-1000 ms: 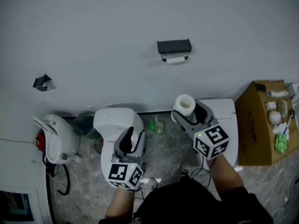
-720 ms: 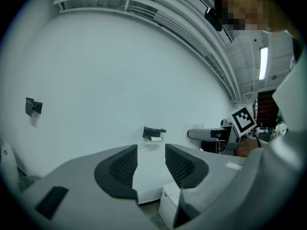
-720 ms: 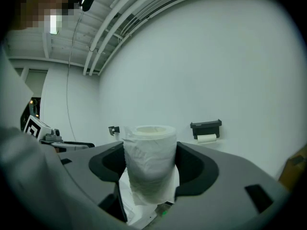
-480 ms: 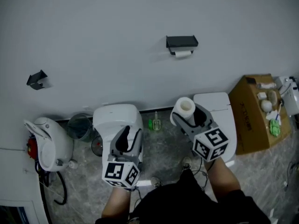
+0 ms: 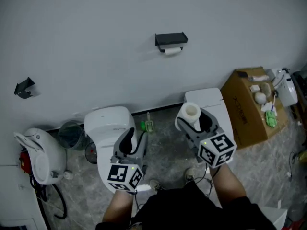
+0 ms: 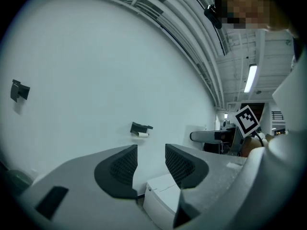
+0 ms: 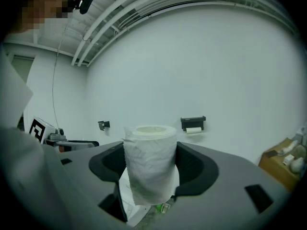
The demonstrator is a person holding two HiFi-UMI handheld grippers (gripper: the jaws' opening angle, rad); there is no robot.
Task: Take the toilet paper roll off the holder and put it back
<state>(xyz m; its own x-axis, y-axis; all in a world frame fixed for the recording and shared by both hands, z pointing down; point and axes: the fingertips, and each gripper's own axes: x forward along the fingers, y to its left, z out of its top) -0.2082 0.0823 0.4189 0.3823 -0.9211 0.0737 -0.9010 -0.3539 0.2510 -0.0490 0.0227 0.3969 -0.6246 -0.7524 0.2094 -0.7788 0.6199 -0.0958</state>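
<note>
A white toilet paper roll (image 5: 188, 113) stands upright between the jaws of my right gripper (image 5: 190, 118), which is shut on it; the pads press both its sides (image 7: 149, 163). The black holder (image 5: 171, 39) hangs on the white wall well beyond it, with a small white roll (image 5: 171, 51) under its lid. The right gripper view shows the holder (image 7: 193, 122) up and to the right of the held roll. My left gripper (image 5: 131, 138) is level at the left, its jaws a narrow gap apart and empty (image 6: 151, 162). Its view shows the holder (image 6: 140, 127) far off.
Two white toilets (image 5: 108, 124) (image 5: 207, 98) stand against the wall below the grippers. A cardboard box (image 5: 247, 107) with small items is at the right. At the left are a second black bracket (image 5: 24, 86), a bin (image 5: 71, 132) and a white appliance (image 5: 33, 152).
Both grippers have shifted rightward over the toilets, and the head view has swung. The roll stays in the right gripper; neither pair of jaws has changed.
</note>
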